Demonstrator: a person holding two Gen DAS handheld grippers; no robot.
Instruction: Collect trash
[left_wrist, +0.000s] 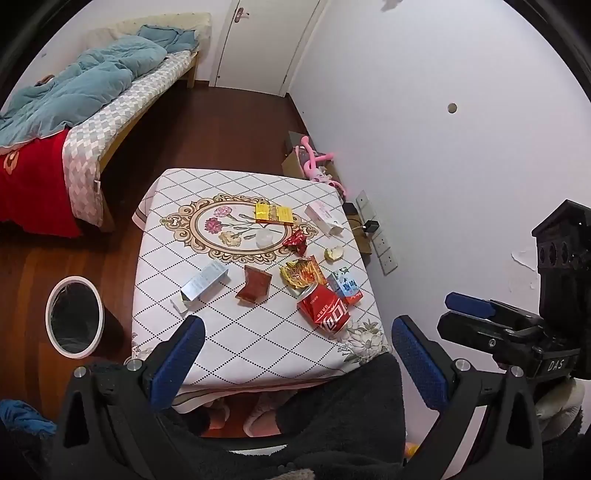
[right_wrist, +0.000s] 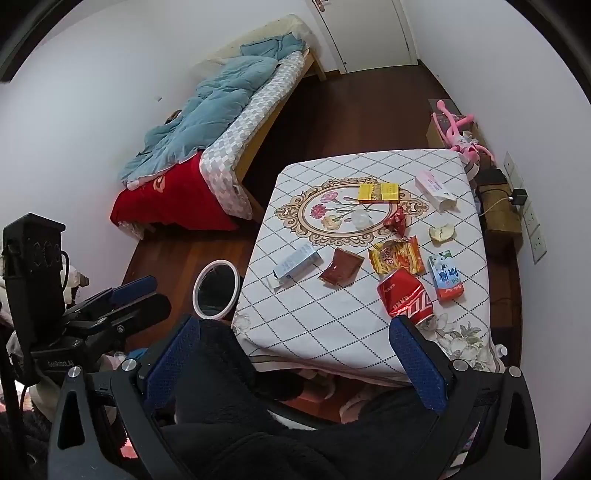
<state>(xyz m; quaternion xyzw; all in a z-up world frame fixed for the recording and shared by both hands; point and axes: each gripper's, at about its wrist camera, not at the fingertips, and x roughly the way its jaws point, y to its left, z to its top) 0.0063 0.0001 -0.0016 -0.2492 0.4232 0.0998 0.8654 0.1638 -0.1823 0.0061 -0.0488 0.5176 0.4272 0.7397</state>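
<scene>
Trash strewn over the counter: red can on its side nearest the front edge, small milk carton just beside it, crumpled snack wrapper behind, brown sachet, silver-blue box, red foil scrap, peel piece, yellow packet, white-pink box farther back.

Left wrist view: left gripper fingers wide apart, nothing between them, held over the counter's near edge; can ahead, closer to the right-side finger, not touched. Right gripper visible side-on at the right margin.

Right wrist view: right gripper fingers likewise spread wide and empty; can just above the right-side fingertip in the picture, contact not clear. Left gripper seen at the left margin. Only here, power strip and plug in full beside the counter.

Bin on the floor left of the counter, white rim, black liner; contents not discernible. Bed with blue quilt beyond.
</scene>
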